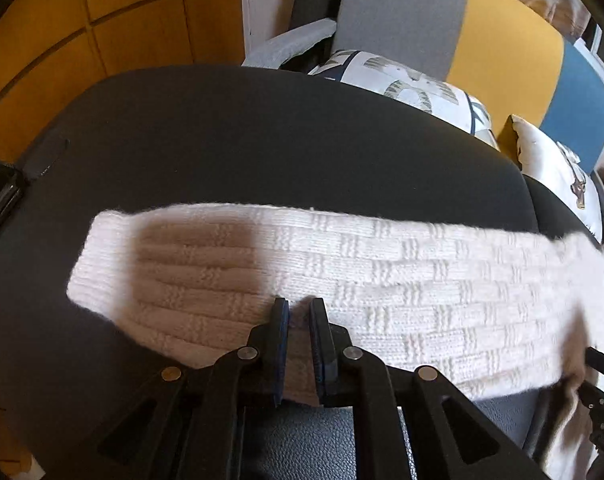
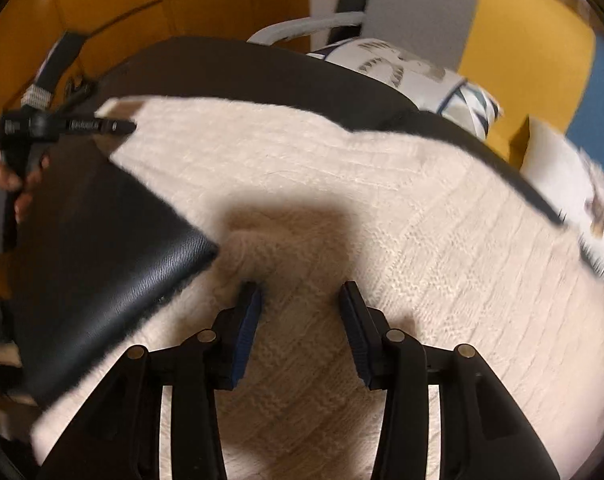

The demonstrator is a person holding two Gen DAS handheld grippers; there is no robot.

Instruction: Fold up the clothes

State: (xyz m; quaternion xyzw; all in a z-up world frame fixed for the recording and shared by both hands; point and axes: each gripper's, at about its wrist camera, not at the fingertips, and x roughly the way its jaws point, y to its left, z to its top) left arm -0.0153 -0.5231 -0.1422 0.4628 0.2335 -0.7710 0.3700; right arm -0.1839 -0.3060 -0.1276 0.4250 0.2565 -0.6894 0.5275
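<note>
Across the black chair seat [image 1: 262,140] lies the cream knit sweater [image 1: 381,280]. My left gripper [image 1: 299,308] is pinched on its sleeve mid-fold; my right gripper [image 2: 300,292] hovers half open over the body, holding nothing. Next I'd lay the sleeve inward.

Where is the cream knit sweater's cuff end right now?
Left wrist view: the cuff lies at left on the black padded seat, left of the left tongs.

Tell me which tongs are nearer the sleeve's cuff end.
Left. The left tongs pinch the sleeve near its cuff; the right tongs hover open over the sweater body.
</note>
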